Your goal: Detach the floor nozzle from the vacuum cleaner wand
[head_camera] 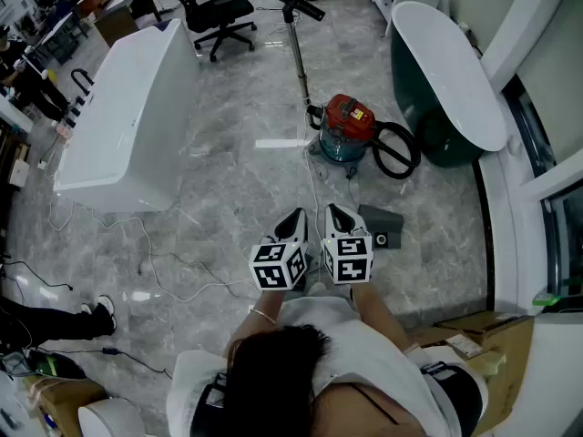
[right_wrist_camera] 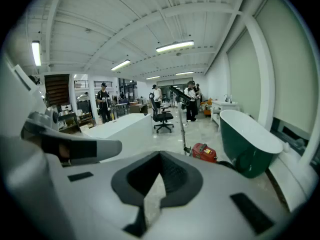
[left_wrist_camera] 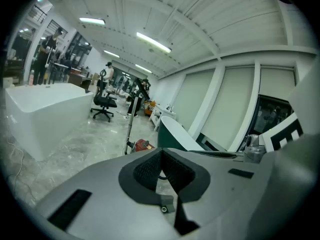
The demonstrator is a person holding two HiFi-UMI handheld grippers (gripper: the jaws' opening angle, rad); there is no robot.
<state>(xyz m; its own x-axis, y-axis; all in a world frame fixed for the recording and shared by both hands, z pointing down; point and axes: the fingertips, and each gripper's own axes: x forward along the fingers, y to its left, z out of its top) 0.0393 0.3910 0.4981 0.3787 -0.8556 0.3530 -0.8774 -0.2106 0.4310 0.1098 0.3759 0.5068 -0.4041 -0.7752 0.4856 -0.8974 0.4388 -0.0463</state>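
Note:
The red canister vacuum [head_camera: 346,127] stands on the marble floor ahead of me. Its metal wand [head_camera: 298,57] rises from it, with the black floor nozzle [head_camera: 292,0] at the far upper end. A black hose [head_camera: 397,150] loops to the right of the canister. My left gripper [head_camera: 296,219] and right gripper [head_camera: 338,215] are side by side near my body, well short of the vacuum, both shut and empty. The left gripper [left_wrist_camera: 162,167] view shows the vacuum [left_wrist_camera: 144,145] and wand [left_wrist_camera: 130,126] far off. So does the right gripper [right_wrist_camera: 159,173] view: vacuum [right_wrist_camera: 204,152], wand [right_wrist_camera: 184,126].
A white bathtub [head_camera: 117,126] stands at the left and a green one [head_camera: 444,80] at the right. A small dark box [head_camera: 382,227] lies just right of my grippers. Cables trail over the floor [head_camera: 164,267]. An office chair [head_camera: 219,14] and cardboard boxes [head_camera: 478,340] are also around.

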